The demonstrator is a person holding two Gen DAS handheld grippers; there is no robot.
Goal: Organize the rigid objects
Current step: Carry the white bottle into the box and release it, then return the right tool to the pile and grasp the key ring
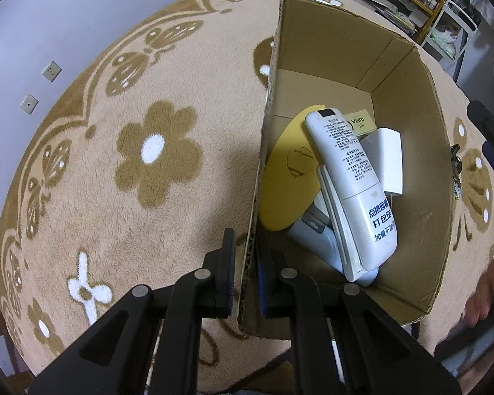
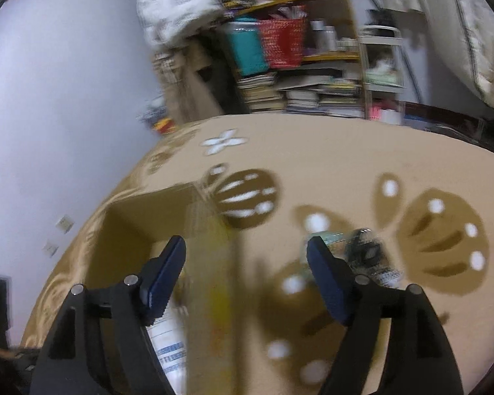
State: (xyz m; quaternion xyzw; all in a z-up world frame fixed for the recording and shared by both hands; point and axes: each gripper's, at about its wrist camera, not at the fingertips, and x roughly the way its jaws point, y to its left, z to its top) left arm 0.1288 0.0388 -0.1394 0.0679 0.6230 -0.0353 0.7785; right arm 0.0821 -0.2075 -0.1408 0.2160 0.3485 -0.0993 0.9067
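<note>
An open cardboard box (image 1: 408,177) lies on a beige flower-patterned blanket (image 1: 115,164). Inside it are a white remote control (image 1: 355,184), a yellow disc (image 1: 286,184), a white block (image 1: 388,158), a grey-blue device (image 1: 316,233) and a small yellow box (image 1: 362,121). My left gripper (image 1: 247,263) is shut on the box's left wall. My right gripper (image 2: 247,276) is open and empty above the blanket; the view is blurred. The box wall (image 2: 168,210) shows at its left, and a small dark and green object (image 2: 362,253) lies just behind its right finger (image 2: 325,283).
A bunch of keys (image 1: 455,171) lies on the blanket right of the box. Cluttered shelves (image 2: 296,49) with books and a red basket (image 2: 283,42) stand behind the table. A white wall (image 2: 65,98) is on the left. A hand (image 1: 487,293) shows at far right.
</note>
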